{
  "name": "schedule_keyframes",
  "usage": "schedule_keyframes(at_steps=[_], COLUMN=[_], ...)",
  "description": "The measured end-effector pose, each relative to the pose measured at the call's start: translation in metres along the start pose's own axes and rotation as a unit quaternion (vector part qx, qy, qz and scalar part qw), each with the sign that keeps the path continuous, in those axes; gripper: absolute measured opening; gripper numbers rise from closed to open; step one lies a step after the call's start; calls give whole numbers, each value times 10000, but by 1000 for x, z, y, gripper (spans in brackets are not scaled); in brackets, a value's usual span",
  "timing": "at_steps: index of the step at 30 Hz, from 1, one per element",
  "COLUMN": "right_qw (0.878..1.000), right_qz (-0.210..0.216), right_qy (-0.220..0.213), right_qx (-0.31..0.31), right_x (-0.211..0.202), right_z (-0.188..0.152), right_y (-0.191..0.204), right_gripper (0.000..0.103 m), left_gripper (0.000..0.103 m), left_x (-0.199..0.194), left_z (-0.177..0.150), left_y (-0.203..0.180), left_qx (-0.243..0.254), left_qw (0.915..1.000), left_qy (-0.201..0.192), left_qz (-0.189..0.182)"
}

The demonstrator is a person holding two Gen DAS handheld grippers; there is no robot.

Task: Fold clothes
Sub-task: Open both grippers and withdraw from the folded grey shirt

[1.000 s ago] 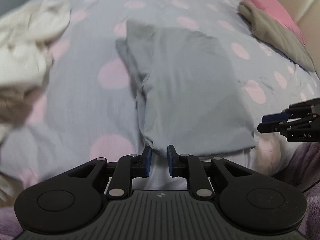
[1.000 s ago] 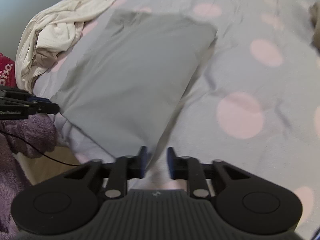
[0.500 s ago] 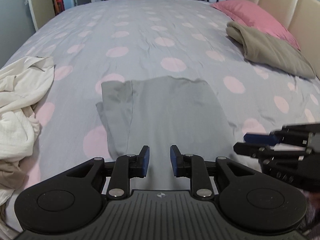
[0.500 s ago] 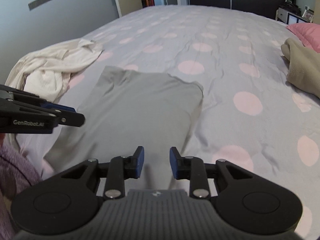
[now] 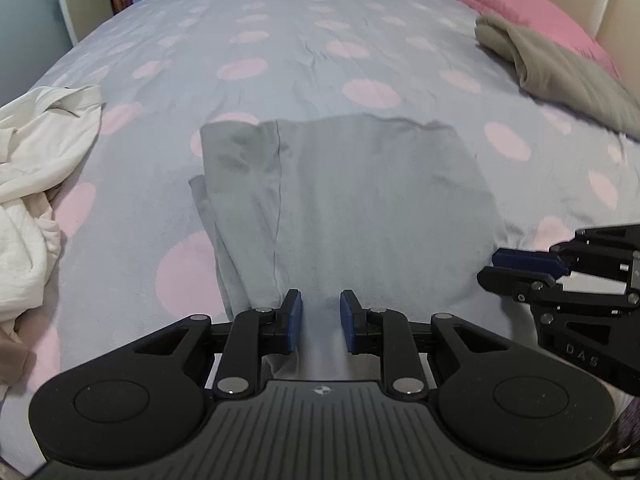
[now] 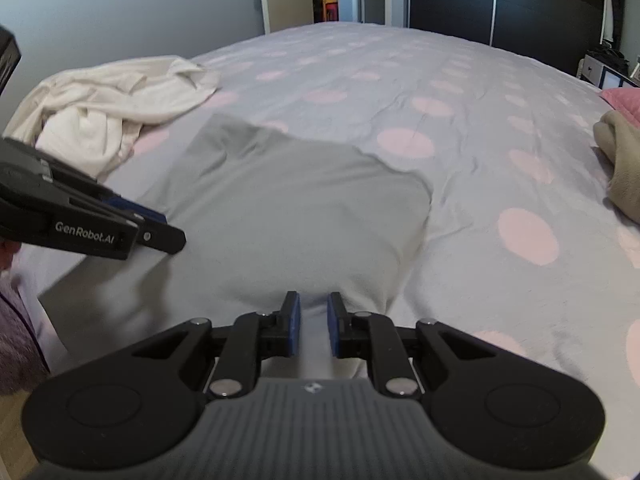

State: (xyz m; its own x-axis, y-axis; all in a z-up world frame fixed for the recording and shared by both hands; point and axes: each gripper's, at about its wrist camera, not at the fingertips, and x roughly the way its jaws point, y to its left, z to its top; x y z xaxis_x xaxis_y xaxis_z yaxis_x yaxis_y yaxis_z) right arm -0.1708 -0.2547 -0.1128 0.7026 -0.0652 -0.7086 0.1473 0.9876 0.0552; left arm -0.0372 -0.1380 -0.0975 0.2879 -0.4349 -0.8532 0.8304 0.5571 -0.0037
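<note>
A grey garment (image 5: 348,208) lies folded flat on the polka-dot bed, its near edge at the bed's front; it also shows in the right wrist view (image 6: 288,216). My left gripper (image 5: 320,322) is open a little, its blue pads over the garment's near left edge with cloth showing between them. My right gripper (image 6: 313,322) is open a little over the near right edge; it shows from the side in the left wrist view (image 5: 520,268). The left gripper shows at the left of the right wrist view (image 6: 160,232).
A crumpled cream garment (image 5: 36,168) lies on the bed's left side, also in the right wrist view (image 6: 112,108). A folded tan garment (image 5: 560,72) rests by a pink pillow (image 5: 520,4) at the right. The grey spotted bedsheet (image 5: 280,40) stretches beyond.
Both grippers have lifted and drawn back from the garment's near edge. The view widened from close on the cloth to the whole bed. The garment now lies flat.
</note>
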Motion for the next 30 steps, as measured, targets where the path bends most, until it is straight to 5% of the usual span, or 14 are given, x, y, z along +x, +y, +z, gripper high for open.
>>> schedule_keyframes(at_steps=[7,22,30], right_qw=[9992,9969,9970], right_qz=[222,-166,-177], right_qy=[89,-555,-314], right_qx=[321,528,691], right_x=[2,-4,30], right_z=[3,44,50], right_y=[-10,-29,-41], right_gripper=[17,17,18], left_gripper=[20,20,20], left_x=[1,-10,28], left_z=[4,49,53], left_y=[4,11,37], left_qx=[-112,69,-370], left_qw=[9999,9928,9962], left_qy=[40,-1145,-683], left_qz=[-94,335,381])
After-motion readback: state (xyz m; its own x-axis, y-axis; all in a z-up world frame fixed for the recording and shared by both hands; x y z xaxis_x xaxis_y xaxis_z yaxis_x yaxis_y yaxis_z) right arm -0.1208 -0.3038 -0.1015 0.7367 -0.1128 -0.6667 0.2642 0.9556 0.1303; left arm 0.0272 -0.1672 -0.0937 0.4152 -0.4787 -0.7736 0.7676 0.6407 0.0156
